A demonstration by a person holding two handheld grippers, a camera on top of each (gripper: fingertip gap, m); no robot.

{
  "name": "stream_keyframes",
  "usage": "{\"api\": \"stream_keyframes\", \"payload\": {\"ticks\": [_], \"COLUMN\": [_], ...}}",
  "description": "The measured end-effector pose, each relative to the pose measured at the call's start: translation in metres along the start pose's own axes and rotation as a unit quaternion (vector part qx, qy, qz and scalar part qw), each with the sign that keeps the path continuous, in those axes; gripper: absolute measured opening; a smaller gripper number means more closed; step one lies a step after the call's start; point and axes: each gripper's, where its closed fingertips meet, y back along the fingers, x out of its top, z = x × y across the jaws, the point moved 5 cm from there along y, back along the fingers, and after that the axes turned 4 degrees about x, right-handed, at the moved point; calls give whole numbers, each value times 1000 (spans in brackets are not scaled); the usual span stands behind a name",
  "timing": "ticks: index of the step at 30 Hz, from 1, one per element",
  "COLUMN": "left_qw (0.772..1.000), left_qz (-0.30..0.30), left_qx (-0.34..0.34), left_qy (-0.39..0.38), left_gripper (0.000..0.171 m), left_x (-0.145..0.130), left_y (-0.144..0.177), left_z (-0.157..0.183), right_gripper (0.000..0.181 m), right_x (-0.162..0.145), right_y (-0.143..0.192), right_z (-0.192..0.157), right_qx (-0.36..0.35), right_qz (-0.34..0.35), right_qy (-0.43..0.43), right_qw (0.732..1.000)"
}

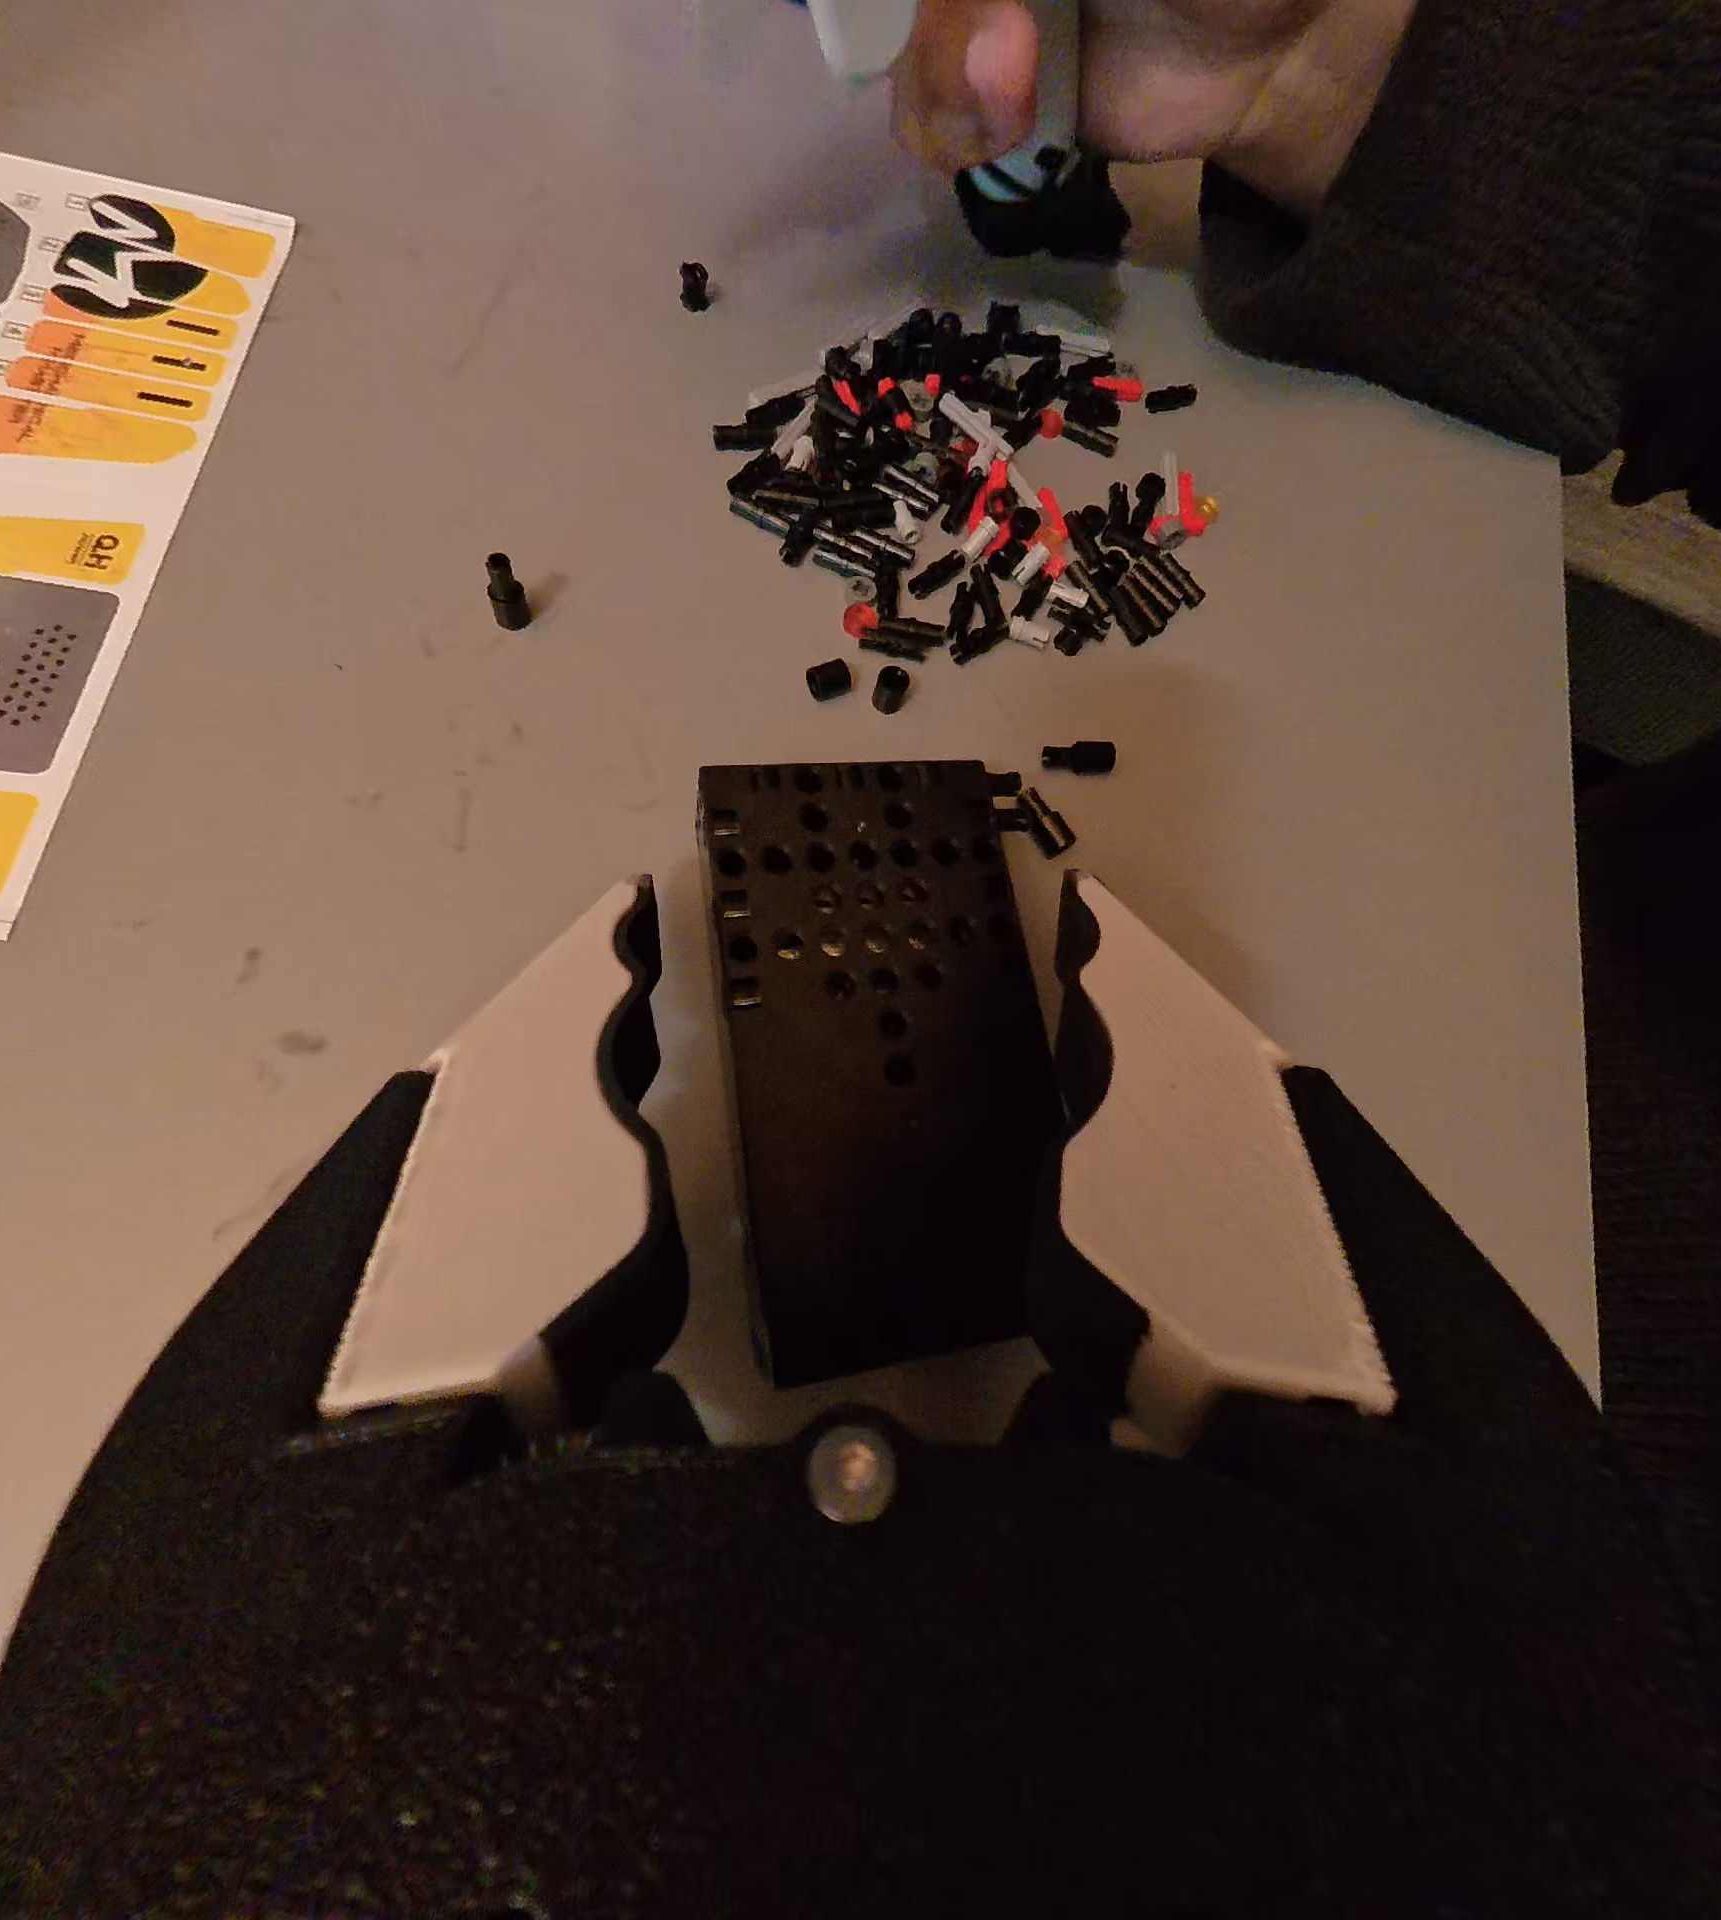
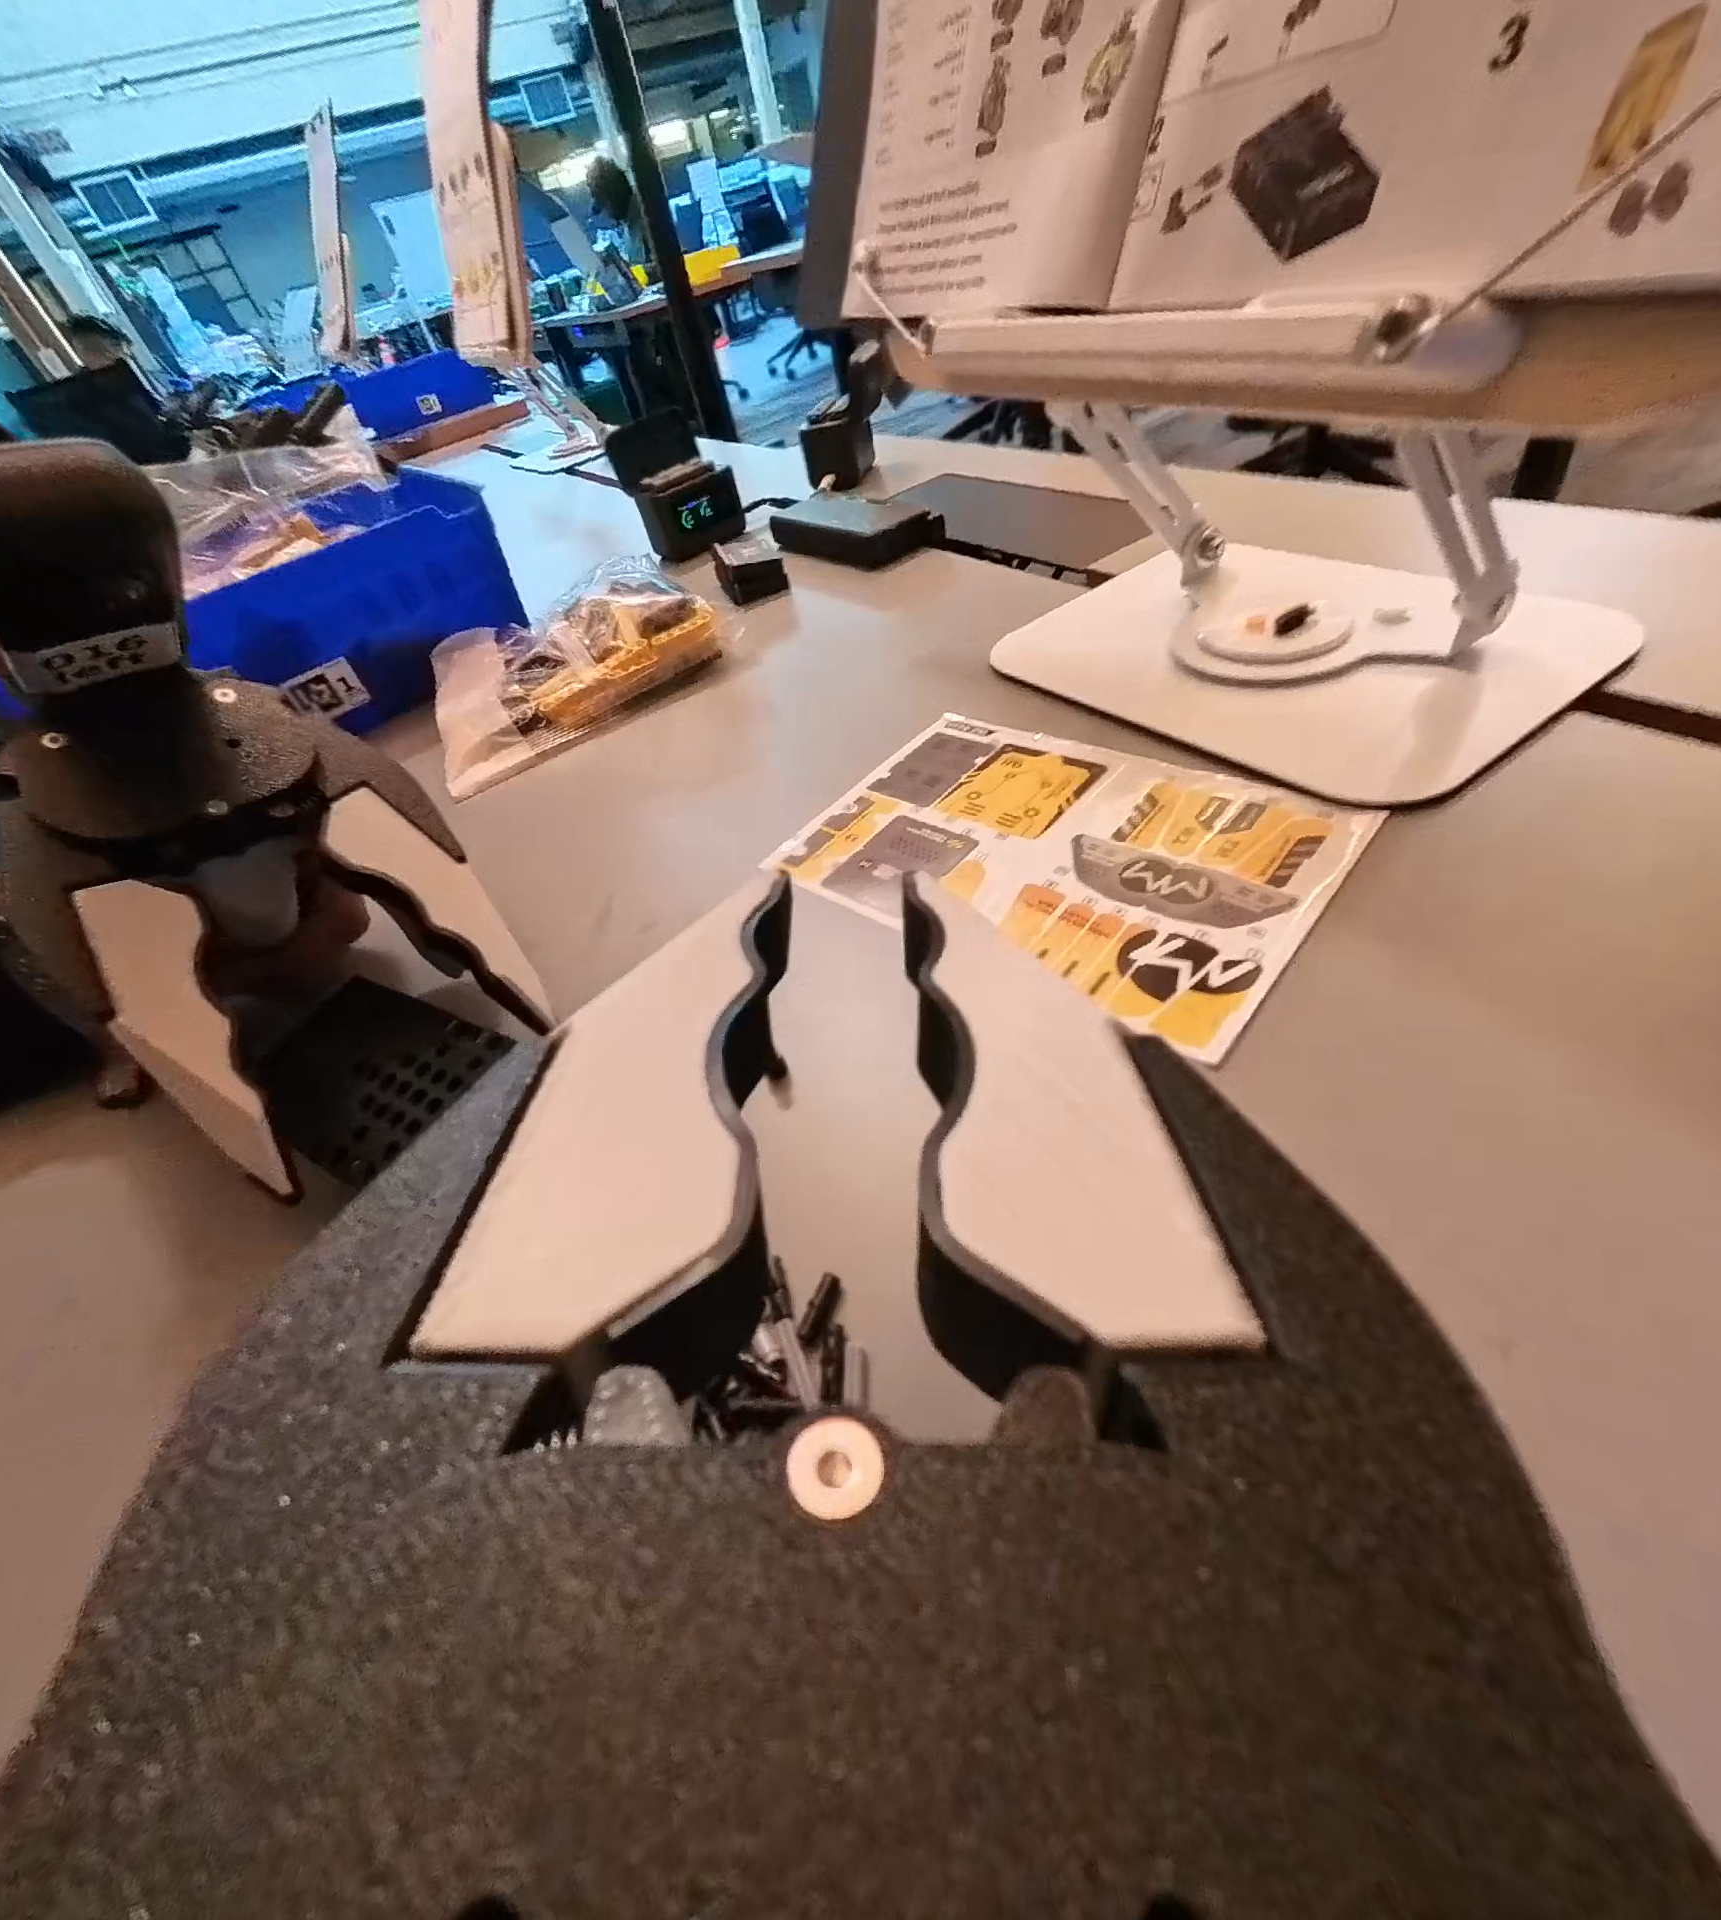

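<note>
The black perforated block [image 1: 866, 1049] lies flat on the grey worktop [image 1: 336, 1091], between the two fingers of the left gripper [image 1: 856, 904]. Its long axis runs along the fingers, away from the camera, and its far short end points toward the pile of small pins [image 1: 970, 499]. The broad face with the many round holes looks up. The jaws of the left gripper are spread; a strip of worktop shows on the left side of the block, so they straddle it and do not press it. On the right side the gap is dark and I cannot tell if the finger touches. Probably the block lies in this way so that its holes are easy to reach from above.

At the far right corner of the block one black pin [image 1: 1043, 821] leans against it, and another loose pin [image 1: 1079, 756] lies just beside. The pile, black with some red and white pieces, is near the block, beyond its far end.

The right gripper [image 2: 845, 899] hovers above the pile; some pins show under its fingers in its own view. Its jaws stand a little apart and nothing is seen between the tips. A hand [image 1: 1147, 73] carries it, seen in the left wrist view.

Farther out, a yellow and grey sticker sheet [image 2: 1074, 894] lies flat on the worktop, and behind it a white stand [image 2: 1323, 675] holds an open booklet [image 2: 1251, 135], tilted so the pages face the person.
</note>
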Motion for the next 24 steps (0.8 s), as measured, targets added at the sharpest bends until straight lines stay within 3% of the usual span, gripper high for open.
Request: {"api": "stream_keyframes", "payload": {"ticks": [9,24], "left_qw": [1000,999], "left_qz": [-8,-17], "left_qx": [-9,-16], "left_qy": [12,31], "left_gripper": [78,79], "left_x": [-1,-3], "left_y": [-2,-3], "left_z": [-2,-3], "right_gripper": [14,14], "right_x": [20,9], "right_y": [16,10], "right_z": [-5,-10], "right_qx": [-44,-43], "right_qz": [48,25], "right_qy": [77,100], "right_qw": [995,994]}}
